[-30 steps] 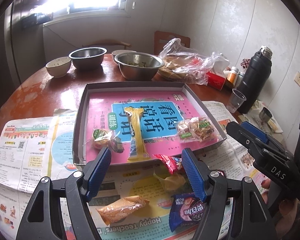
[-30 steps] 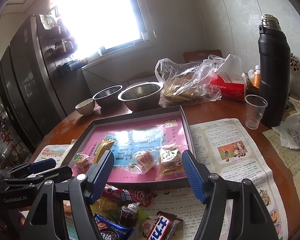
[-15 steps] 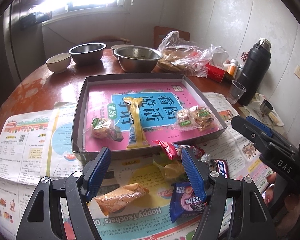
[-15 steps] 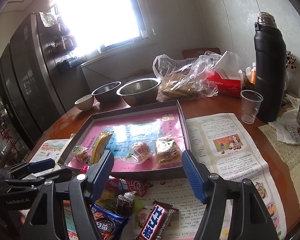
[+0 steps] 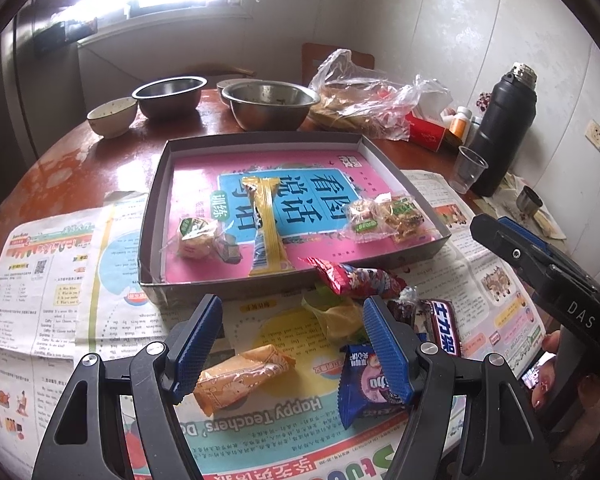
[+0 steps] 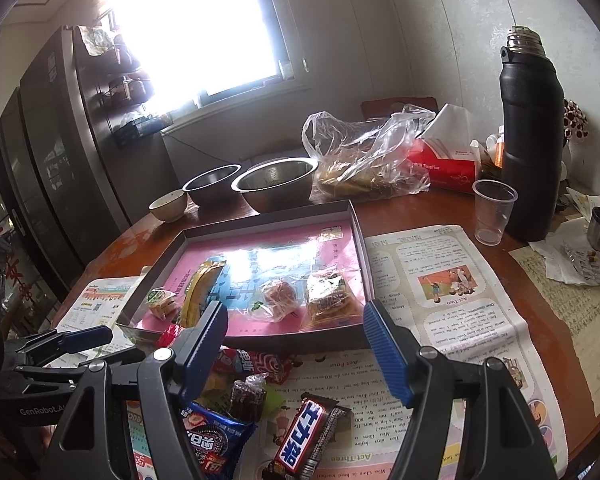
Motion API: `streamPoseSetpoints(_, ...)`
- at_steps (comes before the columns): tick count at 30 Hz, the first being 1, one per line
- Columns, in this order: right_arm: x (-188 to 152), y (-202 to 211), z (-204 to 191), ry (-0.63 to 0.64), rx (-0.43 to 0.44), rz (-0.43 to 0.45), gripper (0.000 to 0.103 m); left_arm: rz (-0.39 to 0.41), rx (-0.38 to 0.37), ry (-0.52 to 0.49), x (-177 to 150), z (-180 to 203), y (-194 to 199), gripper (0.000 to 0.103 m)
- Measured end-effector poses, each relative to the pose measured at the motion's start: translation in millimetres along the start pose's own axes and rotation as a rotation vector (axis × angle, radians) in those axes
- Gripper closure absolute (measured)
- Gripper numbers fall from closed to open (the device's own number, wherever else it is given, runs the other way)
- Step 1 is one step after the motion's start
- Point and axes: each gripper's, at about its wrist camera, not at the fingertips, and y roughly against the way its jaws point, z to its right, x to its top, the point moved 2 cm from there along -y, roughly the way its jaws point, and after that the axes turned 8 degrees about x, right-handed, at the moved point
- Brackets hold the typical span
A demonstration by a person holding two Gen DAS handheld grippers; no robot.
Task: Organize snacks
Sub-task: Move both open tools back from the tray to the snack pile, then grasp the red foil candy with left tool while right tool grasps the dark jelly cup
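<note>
A shallow grey tray [image 5: 154, 216] lined with a pink printed sheet is seen on the round wooden tabletop [image 5: 80, 160], partly resting on spread newspaper pages [image 5: 44, 264]. Inside the tray, a long yellow wafer packet [image 5: 266, 224] is laid down the middle, a small clear-wrapped cake [image 5: 194, 240] is placed to its left, and two clear-wrapped snacks [image 5: 384, 216] are set near the right wall. Just in front of the tray, loose snacks are scattered on the newspaper: a red packet [image 5: 352, 280] touching the tray's front edge, an orange-wrapped biscuit [image 5: 240, 376], a blue cookie packet [image 5: 364, 388] and a dark chocolate bar [image 6: 304, 436]. The left claw [image 5: 292, 344] is held spread above the orange biscuit and the blue packet, with nothing pinched between its blue pads. The right claw [image 6: 296, 344] is likewise held spread over the pile by the tray's front wall, gripping nothing. Beyond the tray, two steel bowls [image 5: 268, 104], a small ceramic bowl [image 5: 112, 116], a plastic bag [image 5: 364, 100], a black flask [image 6: 532, 136] and a clear plastic cup [image 6: 492, 212] are seen.
</note>
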Motion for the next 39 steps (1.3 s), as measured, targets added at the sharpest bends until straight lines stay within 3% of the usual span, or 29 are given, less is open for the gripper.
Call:
streamPoseSetpoints(26,-24,6,0,0.01,0.011,-0.055,0.033,-0.042,-0.037,-0.031,-14,13,-2,0.028)
streamPoseSetpoints(39,-51,-20,-15,0.064,0.044,-0.175,0.033,-0.033,-0.069,0.022,-8,6,-8,0.029)
